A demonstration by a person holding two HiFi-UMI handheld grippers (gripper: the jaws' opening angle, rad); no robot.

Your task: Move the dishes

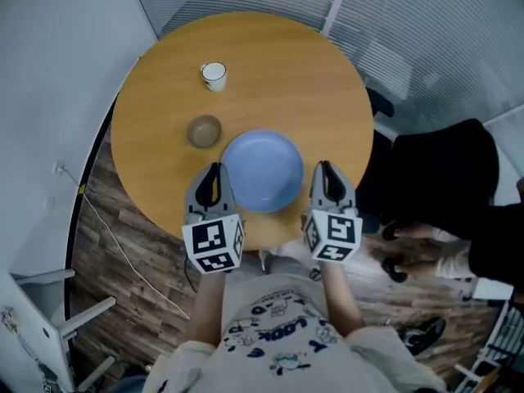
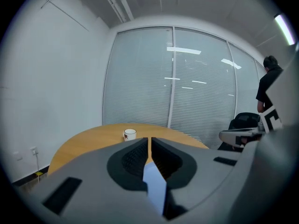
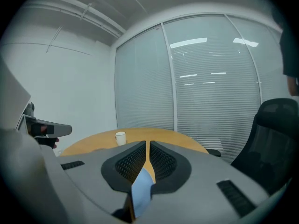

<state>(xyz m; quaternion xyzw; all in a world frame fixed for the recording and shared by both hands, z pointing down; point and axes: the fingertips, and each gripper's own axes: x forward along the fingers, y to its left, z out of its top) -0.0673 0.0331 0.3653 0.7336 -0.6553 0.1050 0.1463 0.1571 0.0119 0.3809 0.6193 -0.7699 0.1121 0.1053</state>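
A round wooden table [image 1: 315,80] carries three dishes. The blue plate [image 1: 264,170] lies near its front edge, a small brown bowl [image 1: 204,131] sits just left of and behind it, and a white cup [image 1: 214,75] stands further back. My left gripper [image 1: 216,169] hovers at the plate's left rim and my right gripper [image 1: 322,166] at its right rim. Both are shut with nothing visibly between the tips. In the left gripper view the shut gripper [image 2: 149,139] points toward the cup [image 2: 130,134]. In the right gripper view the gripper [image 3: 147,143] is likewise shut, with the cup [image 3: 120,137] beyond.
A person in black [image 1: 446,178] sits close to the table's right side. A black office chair [image 3: 273,139] stands at the right. A white chair [image 1: 41,326] and a cable [image 1: 123,252] are on the wood floor at the left. Glass walls with blinds lie behind the table.
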